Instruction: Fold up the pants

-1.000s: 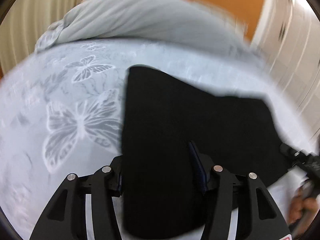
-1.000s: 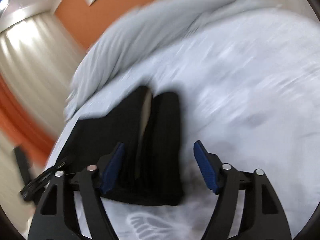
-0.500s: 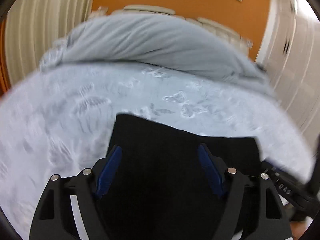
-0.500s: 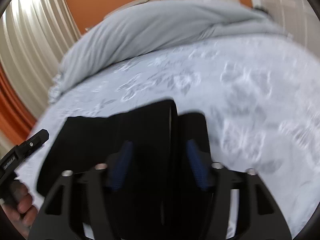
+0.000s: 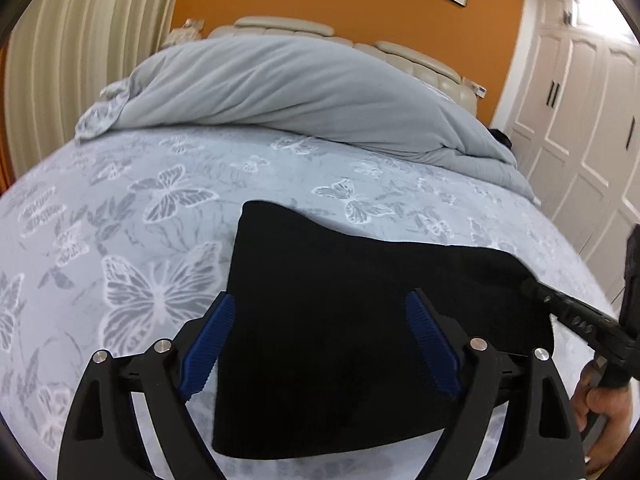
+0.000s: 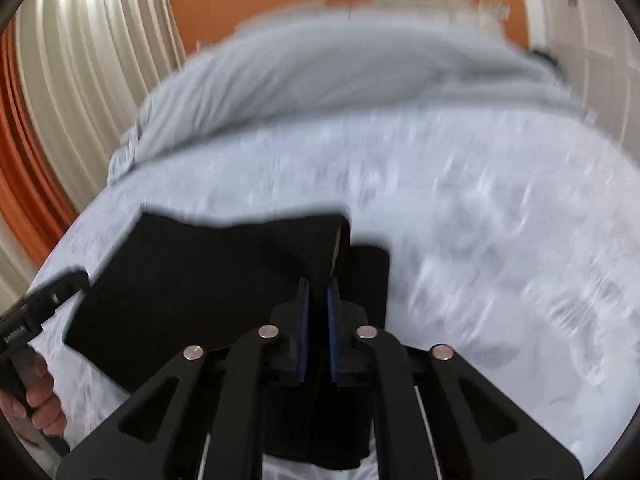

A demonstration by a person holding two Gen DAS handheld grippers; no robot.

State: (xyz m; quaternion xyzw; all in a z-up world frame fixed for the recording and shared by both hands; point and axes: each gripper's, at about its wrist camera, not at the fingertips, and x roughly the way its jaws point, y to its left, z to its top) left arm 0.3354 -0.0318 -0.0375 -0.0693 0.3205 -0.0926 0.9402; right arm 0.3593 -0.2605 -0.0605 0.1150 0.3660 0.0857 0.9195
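Note:
The black pants [image 5: 360, 312] lie folded flat on the pale butterfly-print bed cover [image 5: 160, 208]. My left gripper [image 5: 320, 340] is open, its blue pads [image 5: 212, 344] spread above the pants' near left part, holding nothing. In the right wrist view my right gripper [image 6: 317, 320] is shut on a fold of the pants [image 6: 208, 272] at their right end, beside a raised flap. The right gripper's body also shows at the right edge of the left wrist view [image 5: 576, 320]. The left gripper's body shows at the left edge of the right wrist view [image 6: 36, 312].
A heaped grey duvet [image 5: 300, 96] lies across the head of the bed, with a cream headboard [image 5: 288, 26] and orange wall behind. Curtains [image 5: 80, 60] hang at left, white wardrobe doors [image 5: 580, 120] at right. The right wrist view is motion-blurred.
My right gripper has closed from open onto the pants' right end. My left gripper has pulled back and stayed open over the pants.

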